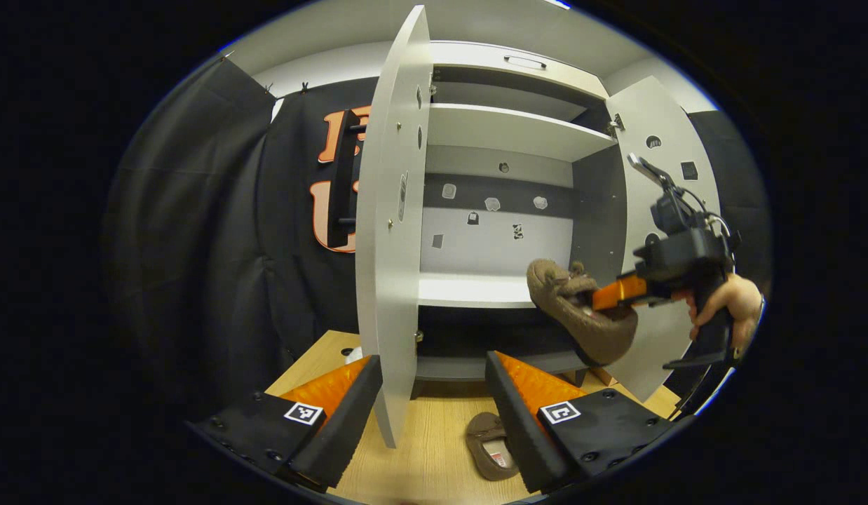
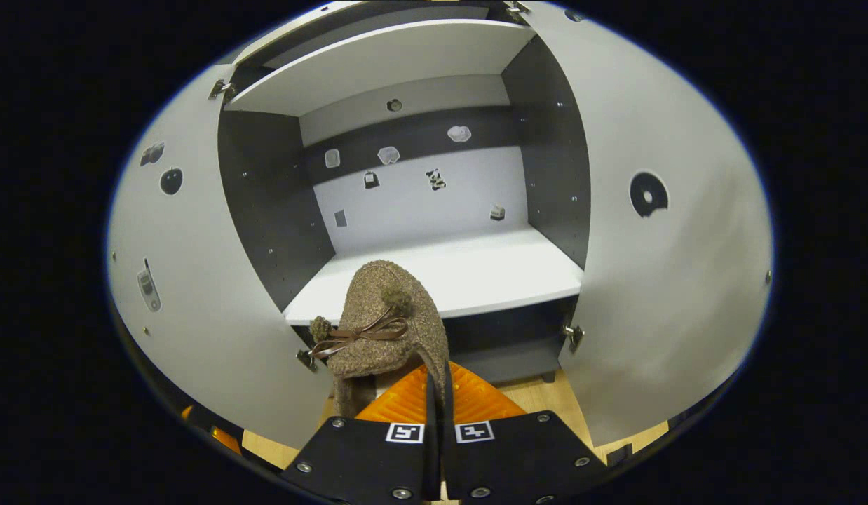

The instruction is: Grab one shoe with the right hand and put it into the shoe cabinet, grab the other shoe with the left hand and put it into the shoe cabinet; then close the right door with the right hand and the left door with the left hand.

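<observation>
So the right gripper [image 2: 434,393] has its fingers pinched nearly together on the rim of a brown fuzzy shoe [image 2: 385,322], the one with the little bow and pom-poms. The shoe hangs in the air just in front of the shoe cabinet [image 2: 434,266], toe pointing at 12 o'clock toward the white middle shelf, not resting on it. In the left gripper view that same gripper sits at about 3 o'clock with a hand [image 1: 732,308] wrapped around its grip, the shoe dangling toe-down by the cabinet's open right door [image 1: 669,231].

The left gripper [image 1: 434,407] is spread wide with nothing between its fingers. The left door [image 1: 395,231] stands edge-on between them, farther off. The other shoe [image 1: 491,445] lies on the wooden floor [image 1: 427,449] down at 6 o'clock, just beside one finger.
</observation>
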Demonstrator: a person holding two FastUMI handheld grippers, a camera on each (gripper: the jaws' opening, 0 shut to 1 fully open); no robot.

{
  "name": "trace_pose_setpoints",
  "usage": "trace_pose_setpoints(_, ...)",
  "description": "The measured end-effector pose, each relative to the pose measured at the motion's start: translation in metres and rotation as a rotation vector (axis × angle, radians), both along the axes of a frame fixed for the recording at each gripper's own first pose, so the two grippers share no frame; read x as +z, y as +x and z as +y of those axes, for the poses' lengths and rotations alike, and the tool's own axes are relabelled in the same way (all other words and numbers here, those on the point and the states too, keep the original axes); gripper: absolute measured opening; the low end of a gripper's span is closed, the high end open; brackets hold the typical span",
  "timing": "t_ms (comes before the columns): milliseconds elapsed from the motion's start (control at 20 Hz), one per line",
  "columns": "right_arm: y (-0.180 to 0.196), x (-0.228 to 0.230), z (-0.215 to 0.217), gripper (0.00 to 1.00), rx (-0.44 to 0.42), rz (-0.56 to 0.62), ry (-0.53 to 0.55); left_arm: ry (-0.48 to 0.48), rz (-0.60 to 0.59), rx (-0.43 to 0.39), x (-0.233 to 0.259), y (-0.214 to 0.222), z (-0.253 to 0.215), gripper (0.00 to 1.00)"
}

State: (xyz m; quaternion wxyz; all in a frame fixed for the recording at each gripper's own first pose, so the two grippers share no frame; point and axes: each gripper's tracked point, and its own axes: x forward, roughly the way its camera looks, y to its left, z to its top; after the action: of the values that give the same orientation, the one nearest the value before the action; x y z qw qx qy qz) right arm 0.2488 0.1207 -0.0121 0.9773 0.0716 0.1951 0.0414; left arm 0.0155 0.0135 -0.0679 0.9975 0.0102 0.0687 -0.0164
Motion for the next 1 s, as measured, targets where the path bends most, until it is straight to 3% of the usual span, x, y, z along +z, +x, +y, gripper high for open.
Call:
trace_pose_setpoints(150, 0.060, 0.044, 0.009, 0.02, -0.018, -0.047, 0.006, 0.002, -0.005, -0.004, -0.001, 0.001, 0.000, 0.94)
trace_pose_setpoints(200, 0.051, 0.029, 0.007, 0.02, -0.027, -0.070, -0.006, 0.002, -0.009, -0.004, 0.000, 0.002, 0.001, 0.97)
trace_pose_setpoints(250, 0.081, 0.064, -0.005, 0.02, -0.038, -0.088, -0.019, 0.003, -0.014, -0.004, 0.002, 0.003, 0.001, 0.97)
trace_pose_setpoints(350, 0.094, 0.088, -0.005, 0.01, -0.063, -0.116, -0.040, 0.005, -0.020, 0.001, 0.003, 0.005, 0.004, 0.97)
trace_pose_setpoints(650, 0.187, 0.080, -0.013, 0.02, -0.117, -0.080, -0.066, 0.009, -0.025, 0.028, 0.005, 0.014, 0.014, 0.96)
trace_pose_setpoints(800, 0.216, 0.058, -0.014, 0.02, -0.128, -0.024, -0.049, 0.007, -0.025, 0.040, 0.006, 0.016, 0.019, 0.94)
trace_pose_setpoints(900, 0.228, 0.038, -0.017, 0.01, -0.137, 0.033, -0.055, 0.014, -0.024, 0.047, 0.006, 0.019, 0.023, 0.99)
trace_pose_setpoints(1000, 0.237, 0.022, -0.021, 0.02, -0.149, 0.067, -0.078, 0.023, -0.019, 0.050, 0.005, 0.019, 0.023, 0.94)
